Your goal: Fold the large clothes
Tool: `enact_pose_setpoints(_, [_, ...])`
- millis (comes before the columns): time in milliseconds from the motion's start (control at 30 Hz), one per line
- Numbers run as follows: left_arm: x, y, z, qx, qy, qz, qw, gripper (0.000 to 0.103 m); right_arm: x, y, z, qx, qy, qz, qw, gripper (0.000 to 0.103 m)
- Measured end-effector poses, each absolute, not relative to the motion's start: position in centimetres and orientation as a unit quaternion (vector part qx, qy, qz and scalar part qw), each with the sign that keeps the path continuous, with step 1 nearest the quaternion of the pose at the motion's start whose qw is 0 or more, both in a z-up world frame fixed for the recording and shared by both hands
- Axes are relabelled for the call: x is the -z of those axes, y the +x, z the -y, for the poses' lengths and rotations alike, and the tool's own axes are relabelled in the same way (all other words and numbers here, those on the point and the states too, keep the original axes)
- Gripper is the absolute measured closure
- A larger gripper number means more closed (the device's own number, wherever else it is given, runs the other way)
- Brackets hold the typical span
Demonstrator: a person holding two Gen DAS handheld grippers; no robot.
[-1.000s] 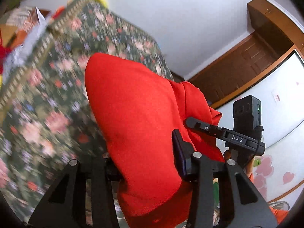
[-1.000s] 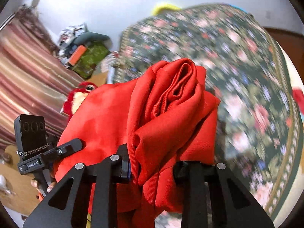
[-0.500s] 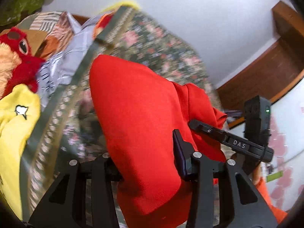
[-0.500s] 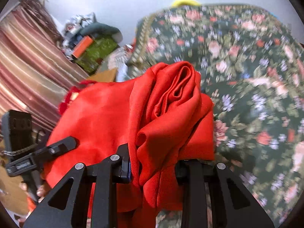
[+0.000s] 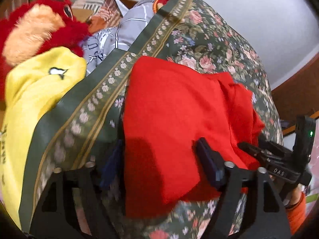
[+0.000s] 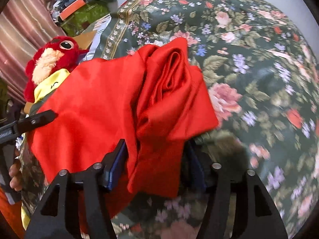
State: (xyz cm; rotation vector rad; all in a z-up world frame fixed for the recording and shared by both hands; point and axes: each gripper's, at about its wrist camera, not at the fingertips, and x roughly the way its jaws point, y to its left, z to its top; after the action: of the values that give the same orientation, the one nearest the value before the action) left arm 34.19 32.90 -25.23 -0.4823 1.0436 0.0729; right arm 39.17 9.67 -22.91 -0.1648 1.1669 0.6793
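Observation:
A folded red garment (image 5: 175,107) lies on the floral bedspread (image 5: 219,45). My left gripper (image 5: 159,165) straddles the garment's near edge. Its jaws are opening, and the blue pads (image 5: 209,165) stand off the cloth, which lies slack between them. In the right wrist view the same garment (image 6: 103,103) shows a bunched, shiny fold (image 6: 173,79) on its right side. My right gripper (image 6: 156,165) has that bunched end between its jaws, which are opening too, with the cloth loose. Each gripper shows in the other's view: the right (image 5: 279,159) and the left (image 6: 30,121).
A red plush toy (image 5: 39,25) and a yellow garment (image 5: 35,91) lie left of the bedspread's bordered edge (image 5: 111,79), with grey striped cloth (image 5: 123,31) behind. Clutter (image 6: 79,10) and a curtain (image 6: 24,29) stand at the far left. Open bedspread (image 6: 259,69) stretches to the right.
Both grippers came down with the red garment, and it now rests on the bedspread. Both pairs of jaws, shut on the cloth before, have spread apart and let it go.

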Motion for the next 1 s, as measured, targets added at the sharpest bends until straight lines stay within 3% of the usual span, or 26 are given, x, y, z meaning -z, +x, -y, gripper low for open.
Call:
enact_pose_setpoints(33, [25.1, 34.1, -32.4, -0.033, -0.223, -0.493, 0.84, 0.02, 22.9, 38.7, -9.3, -0.309, -0.078, -0.542, 0.778, 0.035])
enact_pose_setpoints(267, [23.3, 31.0, -30.2, -0.06, -0.208, -0.487, 0.846, 0.019, 20.4, 35.1, -8.6, -0.296, -0.116, -0.527, 0.788, 0.034])
enact_pose_setpoints(500, [17.4, 27.4, -28.2, -0.062, -0.182, -0.452, 0.871, 0.019, 14.7, 31.9, -6.2, -0.305, -0.078, -0.502, 0.806, 0.034])
enact_pose_setpoints(1000, [-2.2, 12.9, -20.1, -0.06, -0.077, -0.208, 0.973, 0.019, -3.8, 20.1, 0.3, -0.36, 0.006, -0.273, 0.892, 0.034])
